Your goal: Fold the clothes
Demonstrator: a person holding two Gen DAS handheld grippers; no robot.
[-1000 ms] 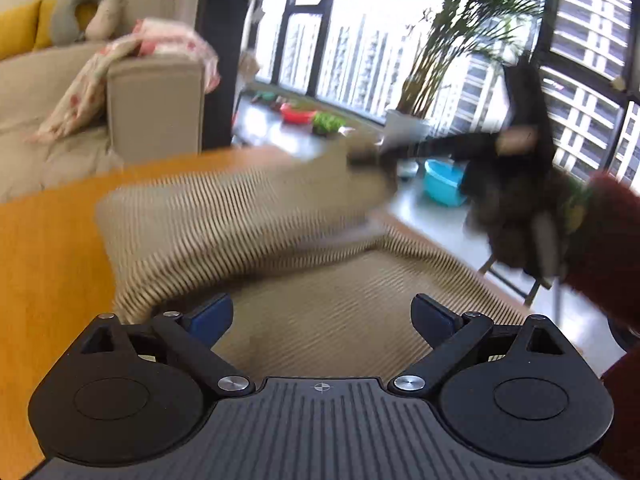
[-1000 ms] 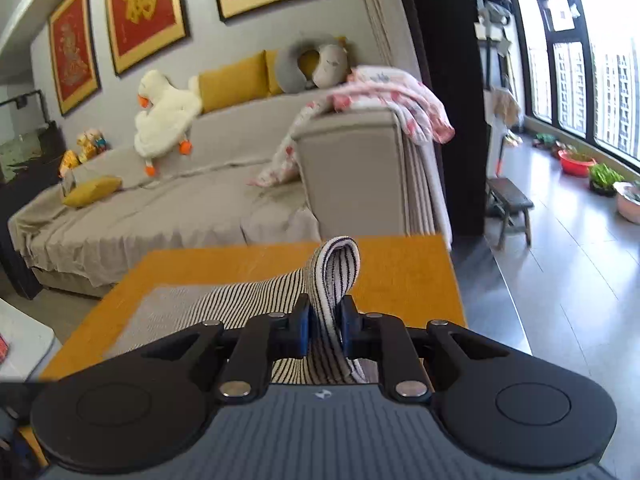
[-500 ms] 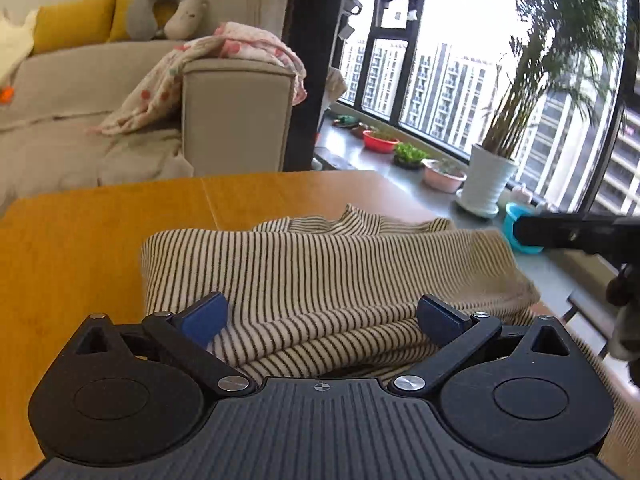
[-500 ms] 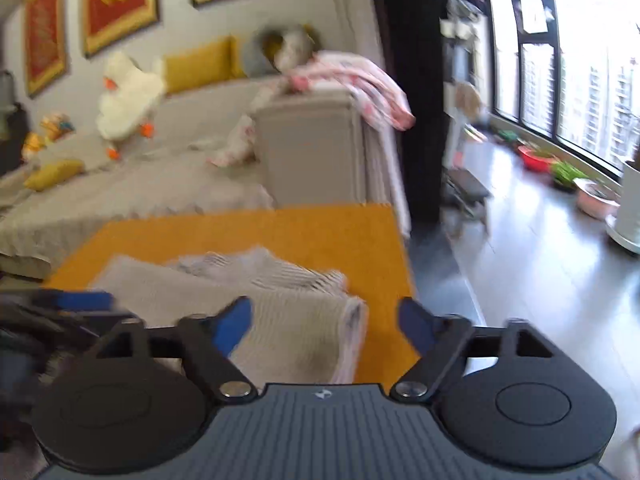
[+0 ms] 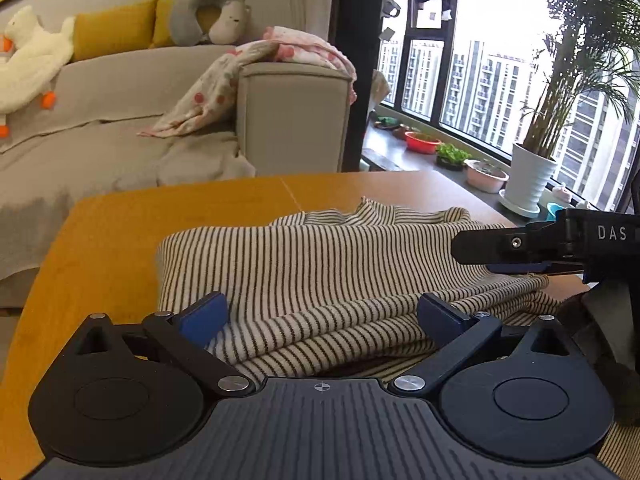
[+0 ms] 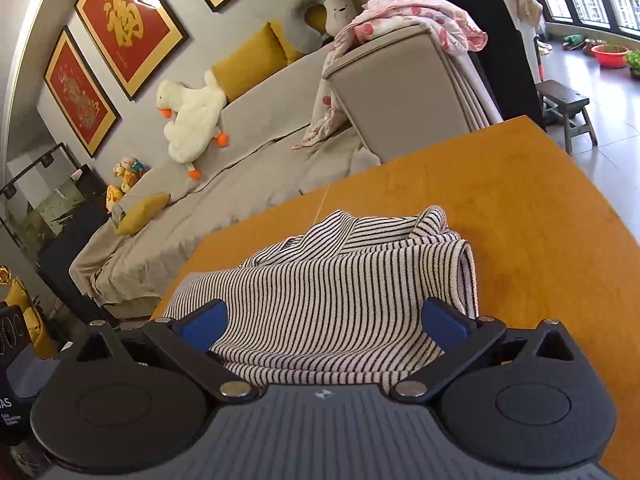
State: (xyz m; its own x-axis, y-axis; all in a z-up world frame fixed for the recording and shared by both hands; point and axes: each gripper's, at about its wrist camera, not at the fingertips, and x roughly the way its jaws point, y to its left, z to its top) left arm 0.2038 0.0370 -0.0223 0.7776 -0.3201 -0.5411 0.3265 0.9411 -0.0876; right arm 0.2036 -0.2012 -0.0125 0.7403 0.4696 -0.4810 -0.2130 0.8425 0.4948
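Note:
A black-and-white striped garment lies folded in layers on the orange table. My left gripper is open and empty, its blue pads just above the garment's near edge. My right gripper is open and empty too, held over the garment from the other side. The right gripper also shows in the left wrist view, side-on at the garment's right end. The garment's far edge is rumpled, with a rolled fold at its right.
A grey sofa with cushions, a plush duck and a pink blanket stands beyond the table. A potted plant and bowls sit by the window. A small stool stands past the table's far corner.
My right gripper has let go of the striped fold it pinched and opened. The lifted part now lies down on the pile. Both grippers have settled low over the garment.

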